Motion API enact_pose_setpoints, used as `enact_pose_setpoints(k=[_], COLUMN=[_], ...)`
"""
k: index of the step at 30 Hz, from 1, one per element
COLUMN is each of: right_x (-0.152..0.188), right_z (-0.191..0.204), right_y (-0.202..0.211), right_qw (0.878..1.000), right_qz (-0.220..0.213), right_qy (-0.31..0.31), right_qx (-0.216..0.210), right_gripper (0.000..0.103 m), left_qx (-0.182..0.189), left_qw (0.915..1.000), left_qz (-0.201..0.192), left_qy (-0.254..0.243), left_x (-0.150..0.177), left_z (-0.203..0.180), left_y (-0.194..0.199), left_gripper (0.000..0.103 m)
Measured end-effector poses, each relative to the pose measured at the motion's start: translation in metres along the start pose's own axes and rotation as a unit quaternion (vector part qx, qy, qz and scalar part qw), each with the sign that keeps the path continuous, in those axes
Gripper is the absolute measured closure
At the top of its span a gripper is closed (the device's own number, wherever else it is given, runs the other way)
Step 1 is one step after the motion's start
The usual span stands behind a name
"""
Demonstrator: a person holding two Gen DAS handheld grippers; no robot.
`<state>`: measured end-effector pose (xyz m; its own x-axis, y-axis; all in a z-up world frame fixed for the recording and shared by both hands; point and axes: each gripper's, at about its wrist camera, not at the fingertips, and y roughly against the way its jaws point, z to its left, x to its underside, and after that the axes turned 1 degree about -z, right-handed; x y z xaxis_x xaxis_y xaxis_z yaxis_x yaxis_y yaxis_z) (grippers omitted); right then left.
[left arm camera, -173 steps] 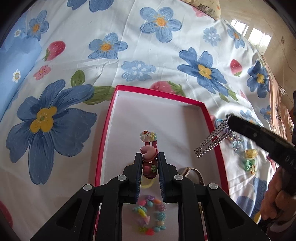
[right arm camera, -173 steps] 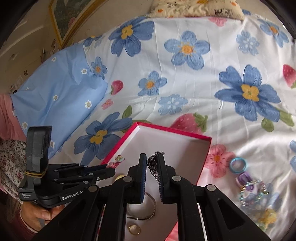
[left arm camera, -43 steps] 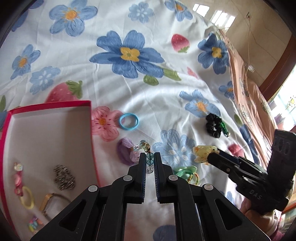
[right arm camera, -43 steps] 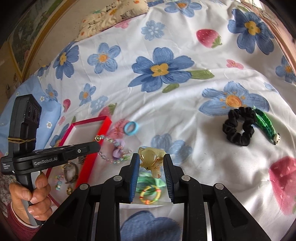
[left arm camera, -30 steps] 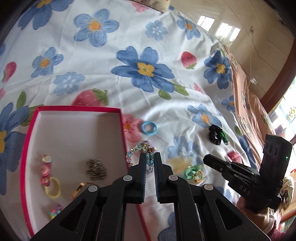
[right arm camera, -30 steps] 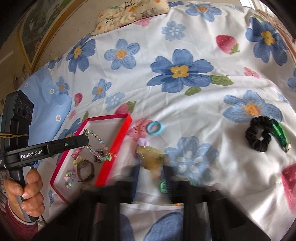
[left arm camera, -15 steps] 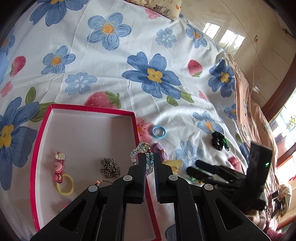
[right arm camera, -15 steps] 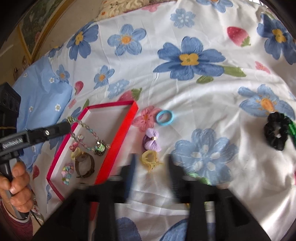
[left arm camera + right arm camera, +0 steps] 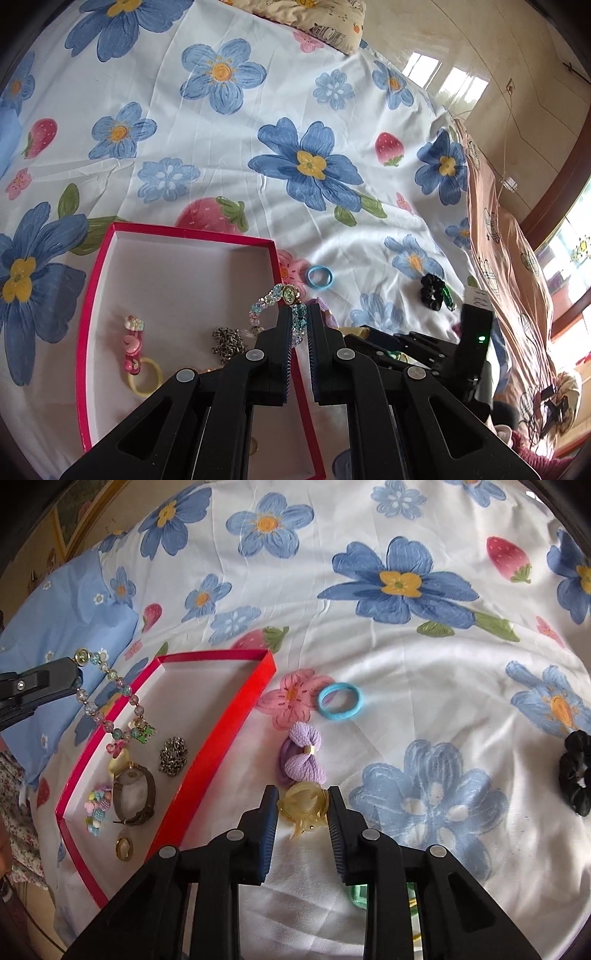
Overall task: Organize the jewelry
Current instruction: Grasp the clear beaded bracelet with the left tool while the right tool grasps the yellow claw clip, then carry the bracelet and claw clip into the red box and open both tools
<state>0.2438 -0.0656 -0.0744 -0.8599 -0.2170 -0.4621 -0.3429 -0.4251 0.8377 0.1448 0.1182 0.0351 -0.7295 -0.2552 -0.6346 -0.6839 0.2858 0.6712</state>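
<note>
L gripper [image 9: 298, 325] has its jaws pinched tight on the beaded bracelet [image 9: 107, 705], holding it at one end so the rest hangs in a loose loop; in the R wrist view the strand droops down from the fingertips w/ its low end and green charm over the near-left part of the red box [image 9: 218, 734], not resting on the floor as far as I can tell. So the key relation: bracelet is already above the box interior, long axis hanging roughly vertical below the jaws, and the drop is prob. straight down then let go. Beads look clear, pale pink, teal, w/ a round gold-rimmed green piece near the grip; limp, will pile up where it lands. Box already holds a chain [image 9: 173, 755], brown watch [image 9: 133, 794], pink clip [image 9: 132, 347], yellow loop [image 9: 146, 374], pastel bead piece [image 9: 96, 808] and a ring [image 9: 123, 845]. R gripper [image 9: 301, 805] has jaws closed on the amber hair claw [image 9: 303, 805], over the floral sheet [image 9: 369, 646] just right of the box wall, touching-close to the purple bow [image 9: 302, 762]. Blue hair tie [image 9: 340, 701] and black scrunchie [image 9: 576, 771] lie out on the sheet, R hand nearer those
</note>
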Motion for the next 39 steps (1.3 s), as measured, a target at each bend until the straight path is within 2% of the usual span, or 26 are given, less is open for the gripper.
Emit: enact_pose_setpoints(k=[9, 16, 28, 39], right_x=[-0.022, -0.043, -0.060, -0.058], right_z=[0.019, 0.050, 0.087, 0.095], right_y=[0.020, 0.008, -0.046, -0.076], right_qw=[0.998, 0.996, 0.995, 0.995], right_qz=[-0.042, -0.047, -0.018, 0.014], right_qy=[-0.011, 0.007, 0.038, 0.061], right_qx=[-0.045, -0.072, -0.086, -0.073], right_gripper=[0.077, 0.077, 0.077, 0.077], left_qx=[-0.009, -0.018, -0.037, -0.097], left_qw=[0.9999, 0.9996, 0.9974, 0.9907], left_qz=[-0.006, -0.005, 0.010, 0.037], left_qy=[0.008, 0.021, 0.062, 0.088], left_x=[-0.006, -0.013, -0.025, -0.011], left_z=[0.015, 0.035, 0.088, 0.117], left_y=[0.000, -0.009, -0.045, -0.071], left_gripper=[0.096, 0.096, 0.096, 0.096])
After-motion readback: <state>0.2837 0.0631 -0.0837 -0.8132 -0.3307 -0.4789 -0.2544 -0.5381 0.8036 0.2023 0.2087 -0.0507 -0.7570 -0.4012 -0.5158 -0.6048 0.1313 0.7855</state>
